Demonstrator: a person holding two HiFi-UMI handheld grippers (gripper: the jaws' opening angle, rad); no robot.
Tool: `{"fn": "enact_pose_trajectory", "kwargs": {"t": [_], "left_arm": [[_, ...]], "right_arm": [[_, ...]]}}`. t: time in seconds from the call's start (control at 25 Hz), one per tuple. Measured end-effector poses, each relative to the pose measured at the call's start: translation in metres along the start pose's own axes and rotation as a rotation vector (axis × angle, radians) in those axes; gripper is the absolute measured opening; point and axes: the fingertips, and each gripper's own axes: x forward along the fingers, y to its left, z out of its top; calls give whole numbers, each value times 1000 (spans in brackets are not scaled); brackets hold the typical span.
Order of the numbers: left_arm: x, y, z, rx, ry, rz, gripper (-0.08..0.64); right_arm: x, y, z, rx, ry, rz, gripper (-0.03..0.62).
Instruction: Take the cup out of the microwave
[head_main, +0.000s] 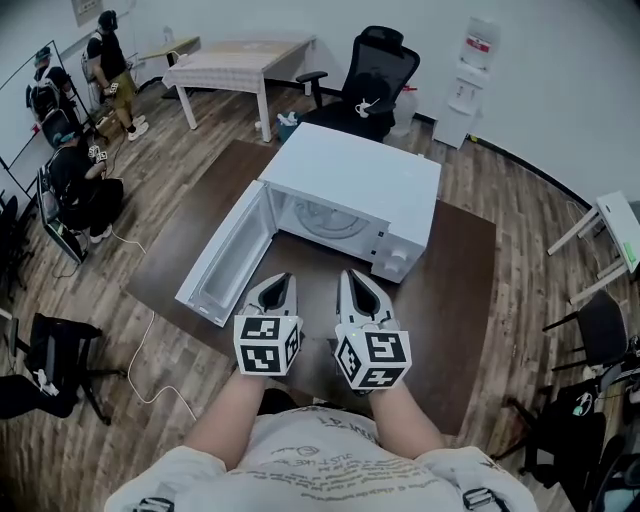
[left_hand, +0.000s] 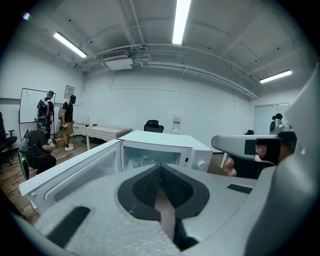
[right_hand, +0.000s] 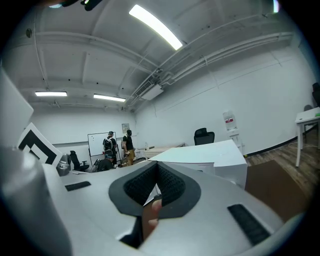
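Observation:
A white microwave (head_main: 355, 170) stands on the brown table (head_main: 450, 300). Its door (head_main: 225, 255) is swung wide open to the left. The cavity (head_main: 325, 222) shows a pale round turntable, and I cannot make out a cup inside it. My left gripper (head_main: 281, 284) and right gripper (head_main: 354, 280) hover side by side just in front of the opening, both shut and empty. In the left gripper view the shut left gripper (left_hand: 160, 167) points at the microwave (left_hand: 160, 147). In the right gripper view the right gripper (right_hand: 156, 170) points past the microwave's (right_hand: 215, 155) left side.
A black office chair (head_main: 375, 75) and a water dispenser (head_main: 470, 70) stand behind the microwave. A pale table (head_main: 235, 65) is at the back left, with people (head_main: 75, 170) near a whiteboard. A white table (head_main: 615, 225) and dark chairs (head_main: 590, 330) are at the right.

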Motion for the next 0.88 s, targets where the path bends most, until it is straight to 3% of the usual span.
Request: {"fn": "enact_pose_trajectory", "kwargs": {"t": [0.48, 0.88], "left_arm": [[77, 23, 3, 9, 41, -22, 8], [122, 48, -3, -19, 58, -55, 9]], "right_arm": [[17, -56, -10, 33, 45, -139, 14], [46, -59, -21, -17, 101, -189, 14]]}}
